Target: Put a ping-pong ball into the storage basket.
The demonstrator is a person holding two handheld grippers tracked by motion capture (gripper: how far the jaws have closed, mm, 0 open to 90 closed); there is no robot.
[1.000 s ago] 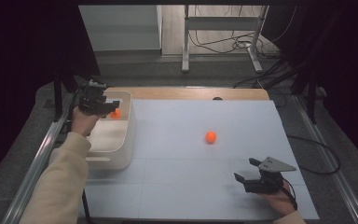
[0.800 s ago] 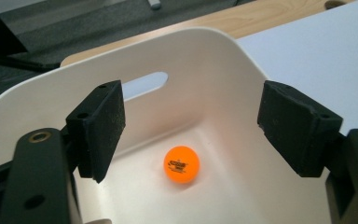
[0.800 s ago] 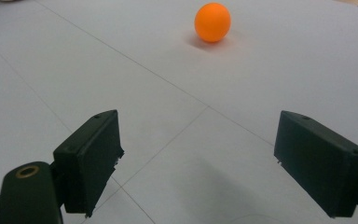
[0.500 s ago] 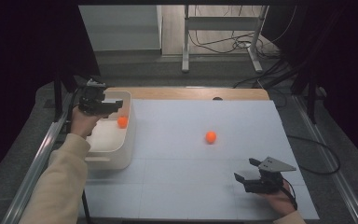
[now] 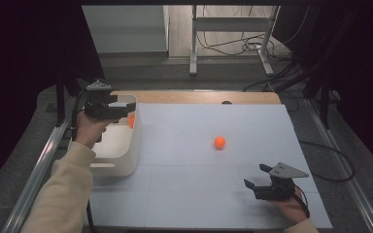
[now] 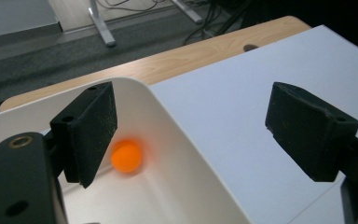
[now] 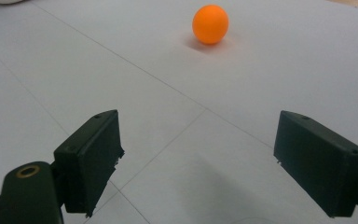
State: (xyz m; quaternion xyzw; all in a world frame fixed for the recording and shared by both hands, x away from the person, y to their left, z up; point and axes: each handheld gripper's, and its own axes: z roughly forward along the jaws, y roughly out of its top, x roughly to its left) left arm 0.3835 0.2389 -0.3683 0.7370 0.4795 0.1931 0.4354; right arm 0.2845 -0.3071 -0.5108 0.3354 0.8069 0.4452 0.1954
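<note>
Inside the bin (image 6: 177,140), a ball (image 6: 126,156) lies below the wide-open, empty left gripper (image 6: 191,130); right gripper (image 7: 205,163) gapes empty, another ball (image 7: 210,24) ahead

White table (image 5: 184,194), orange ball (image 5: 219,142), white bin (image 5: 126,160)

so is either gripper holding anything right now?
No. Left gripper is open over the bin; right gripper open, ball ahead.

Cream sleeve (image 5: 60,194); black fingers (image 6: 88,128) w/ grey top plates (image 5: 287,170).
</note>
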